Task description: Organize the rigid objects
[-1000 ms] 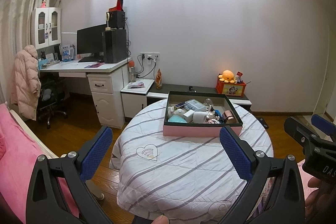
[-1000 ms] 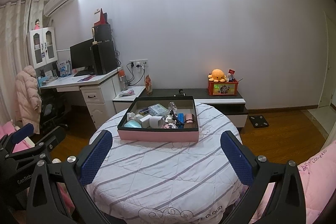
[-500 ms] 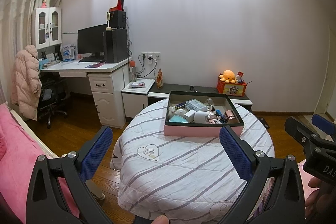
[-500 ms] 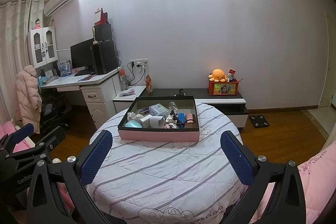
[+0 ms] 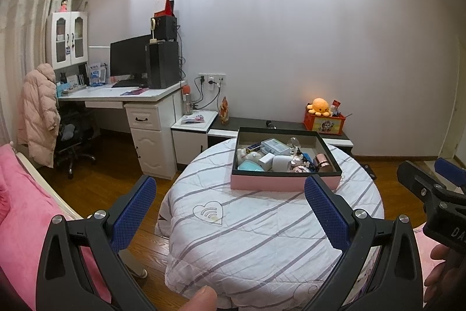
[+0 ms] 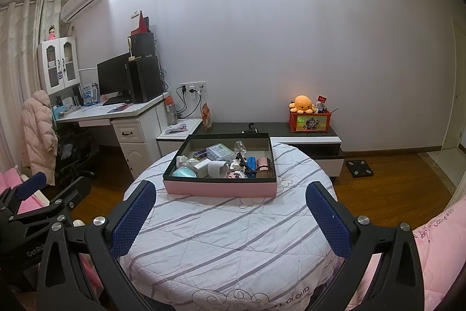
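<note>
The left gripper [image 5: 230,212] has its blue-padded fingers [image 5: 134,213] spread wide with nothing between them, held above the near part of the round table [image 5: 262,238]. The right gripper [image 6: 231,216] is likewise spread and empty, its pads [image 6: 326,220] framing the striped quilted cover. Well ahead of both, on the table's far side, sits a pink-walled tray [image 6: 220,190] crowded with small rigid objects [image 6: 224,162], among them a white cup and a copper-coloured tin.
</note>
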